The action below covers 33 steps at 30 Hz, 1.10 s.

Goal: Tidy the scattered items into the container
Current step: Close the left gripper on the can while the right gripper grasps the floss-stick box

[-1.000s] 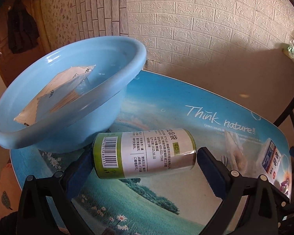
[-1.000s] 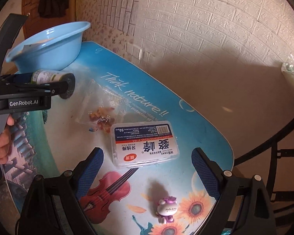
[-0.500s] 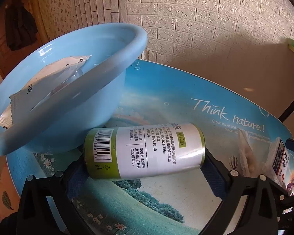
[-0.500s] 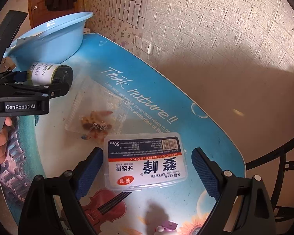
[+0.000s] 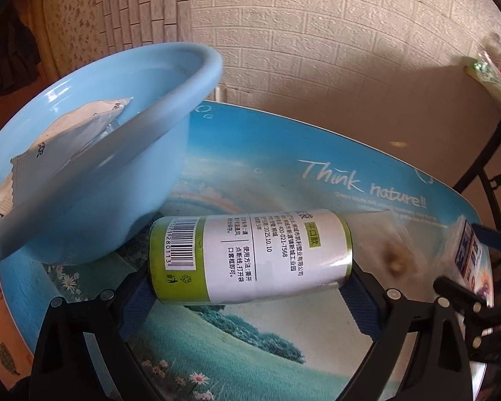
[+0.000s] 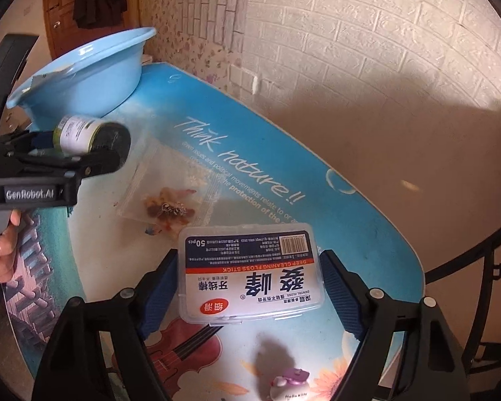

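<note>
basin: light-blue basin (image 5: 123, 180) at table's (image 5: 250, 351) far-left end, one white sachet (image 5: 66, 133) already in it.
left tongs: my left gripper (image 5: 250, 287) straddles the green-and-white roll (image 5: 250, 254) lying just beside the basin; jaws closing, pads at its two ends, can't tell if seated.
right tongs: my right gripper (image 6: 250, 294) straddles the floss-stick box (image 6: 250, 274); jaws closing, slight gaps showing, not gripped yet.
step: double pick, closing phase.
next: finish both closes, confirm hold, lift, carry to basin.
left over: clear snack bag (image 6: 170, 193), small pink figurine (image 6: 289, 382).
</note>
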### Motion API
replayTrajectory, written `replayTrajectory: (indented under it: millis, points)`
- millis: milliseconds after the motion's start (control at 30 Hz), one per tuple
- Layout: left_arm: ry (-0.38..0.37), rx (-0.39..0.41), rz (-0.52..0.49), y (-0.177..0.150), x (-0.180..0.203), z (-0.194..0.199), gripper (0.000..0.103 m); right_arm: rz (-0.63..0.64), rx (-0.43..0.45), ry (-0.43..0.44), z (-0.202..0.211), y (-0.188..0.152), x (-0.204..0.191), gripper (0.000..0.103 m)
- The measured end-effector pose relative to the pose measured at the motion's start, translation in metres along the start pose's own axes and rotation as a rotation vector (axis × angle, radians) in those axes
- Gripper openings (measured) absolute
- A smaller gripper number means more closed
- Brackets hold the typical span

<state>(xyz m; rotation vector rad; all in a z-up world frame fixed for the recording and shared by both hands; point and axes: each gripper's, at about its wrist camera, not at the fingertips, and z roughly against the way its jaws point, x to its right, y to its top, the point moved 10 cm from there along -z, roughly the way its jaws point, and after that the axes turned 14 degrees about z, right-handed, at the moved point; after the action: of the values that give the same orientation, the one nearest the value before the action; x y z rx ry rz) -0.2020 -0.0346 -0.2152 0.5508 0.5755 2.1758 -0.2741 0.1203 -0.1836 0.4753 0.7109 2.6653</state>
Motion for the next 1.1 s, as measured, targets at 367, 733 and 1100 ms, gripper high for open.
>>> replayTrajectory:
  millis: [367, 733, 1100]
  points:
    - [-0.198, -0.011, -0.204, -0.022, 0.016, 0.029, 0.098, -0.136, 0.051, -0.112, 0.055, 0.006, -0.01, 0.084]
    - [-0.359, 0.027, -0.359, -0.042, 0.009, 0.08, 0.098, -0.403, 0.092, -0.264, 0.121, -0.003, -0.056, 0.084]
    - [-0.435, 0.2, -0.38, -0.02, -0.013, 0.141, 0.098, -0.558, 0.092, -0.34, 0.143, -0.006, -0.101, 0.084]
